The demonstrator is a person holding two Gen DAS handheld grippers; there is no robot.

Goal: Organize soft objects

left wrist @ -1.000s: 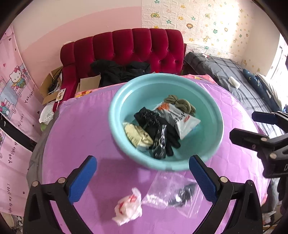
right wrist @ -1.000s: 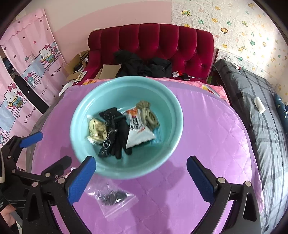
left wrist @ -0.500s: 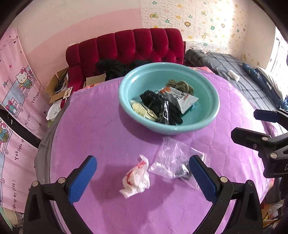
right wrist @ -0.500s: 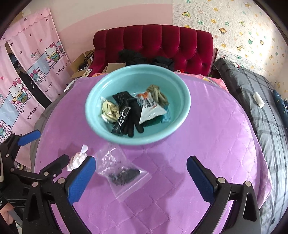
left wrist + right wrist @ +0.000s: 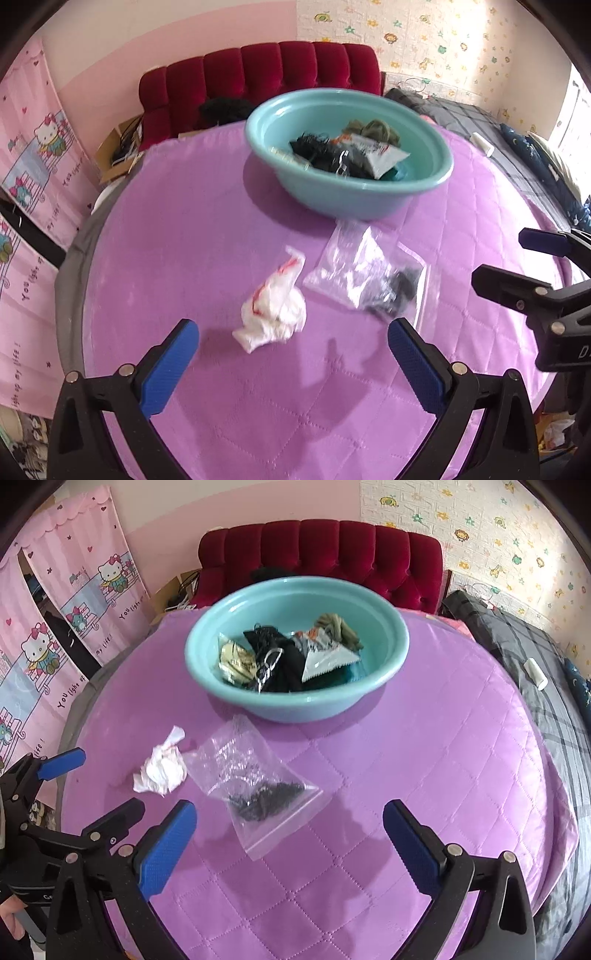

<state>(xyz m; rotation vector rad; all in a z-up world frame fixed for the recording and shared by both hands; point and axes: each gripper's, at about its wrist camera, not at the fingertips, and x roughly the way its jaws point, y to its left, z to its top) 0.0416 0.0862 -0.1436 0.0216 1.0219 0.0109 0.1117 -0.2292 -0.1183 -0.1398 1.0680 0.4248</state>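
The purple quilted cover (image 5: 424,760) fills most of both views and carries everything you are working on. Beyond its far edge stands the red tufted sofa (image 5: 321,554). At the far middle of the cover sits the teal basin (image 5: 295,705), which holds several soft items: a black bundle (image 5: 284,664) in the middle, a white printed packet (image 5: 325,657) to its right, an olive-green bundle (image 5: 340,627) at the far right, and a pale yellow packet (image 5: 236,661) on the left.

Nearer to you, just in front of the basin, lies the clear zip bag (image 5: 255,775) with dark contents, flat on the cover. Just beside it, on its left and apart from the basin, lies the crumpled white bag (image 5: 275,310) with red markings.

Your left gripper (image 5: 291,369) is spread wide with nothing between its blue pads; the crumpled white bag lies just ahead of it. Your right gripper (image 5: 291,845) is likewise spread wide and empty, with the clear zip bag just ahead of its left finger.
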